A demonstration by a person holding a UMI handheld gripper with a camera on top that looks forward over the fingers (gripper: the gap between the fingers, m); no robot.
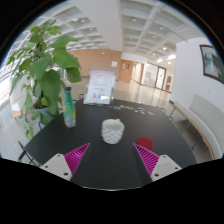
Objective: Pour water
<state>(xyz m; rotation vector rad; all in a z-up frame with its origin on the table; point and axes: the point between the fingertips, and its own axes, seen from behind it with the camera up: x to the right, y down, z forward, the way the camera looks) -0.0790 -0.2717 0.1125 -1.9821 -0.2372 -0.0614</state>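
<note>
A white patterned cup [113,131] stands on the dark round table [110,165], ahead of my fingers and between their lines. A green bottle [69,108] with a light cap stands further back at the left, next to the plant. A small red object [145,143] lies just right of the cup, near my right finger. My gripper [112,158] is open and empty, with the pink pads [73,155] spread wide on both sides above the tabletop.
A tall leafy potted plant [45,70] stands at the table's left rear. A white sign board [100,88] stands on the floor beyond. Dark chairs [176,113] flank the table at the right. A bright hall with glass doors lies behind.
</note>
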